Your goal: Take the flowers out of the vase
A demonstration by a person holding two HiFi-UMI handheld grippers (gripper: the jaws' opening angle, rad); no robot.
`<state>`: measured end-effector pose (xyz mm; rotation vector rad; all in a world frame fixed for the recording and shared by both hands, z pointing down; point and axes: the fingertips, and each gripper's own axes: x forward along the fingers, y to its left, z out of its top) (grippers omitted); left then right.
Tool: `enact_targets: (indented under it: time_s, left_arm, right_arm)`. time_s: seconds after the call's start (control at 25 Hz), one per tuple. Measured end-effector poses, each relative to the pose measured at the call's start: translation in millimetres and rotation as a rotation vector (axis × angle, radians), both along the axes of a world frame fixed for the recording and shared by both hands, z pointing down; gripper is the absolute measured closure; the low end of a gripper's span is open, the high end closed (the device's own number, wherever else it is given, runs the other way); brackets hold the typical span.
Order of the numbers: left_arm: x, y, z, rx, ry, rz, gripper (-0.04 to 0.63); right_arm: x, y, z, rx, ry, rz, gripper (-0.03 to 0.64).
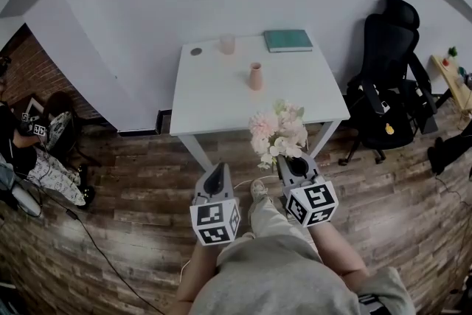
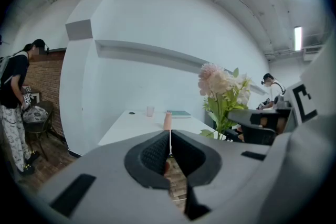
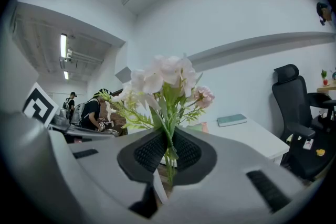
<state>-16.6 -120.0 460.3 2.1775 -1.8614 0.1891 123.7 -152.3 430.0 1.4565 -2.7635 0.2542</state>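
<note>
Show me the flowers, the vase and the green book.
flowers [image 1: 279,130], head view, on the pale pink blooms.
vase [image 1: 255,76], head view, on its body.
green book [image 1: 287,40], head view, on its cover.

flowers pale pink and white, green stems; vase peachy pink; table plain white; far book teal; chair on the right black; floor streaky brown planks
</note>
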Motion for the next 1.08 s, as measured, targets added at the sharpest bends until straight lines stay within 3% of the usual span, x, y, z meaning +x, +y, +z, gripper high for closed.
enact_targets:
  time_s: [1.08]
  left_arm:
    - [-10.7,-9.7,-1.3,0.008,0.006,-0.004,0.586]
  right_arm:
    - [-8.3,-9.9,3.1,-0.012,-0.005,-0.002,0.597]
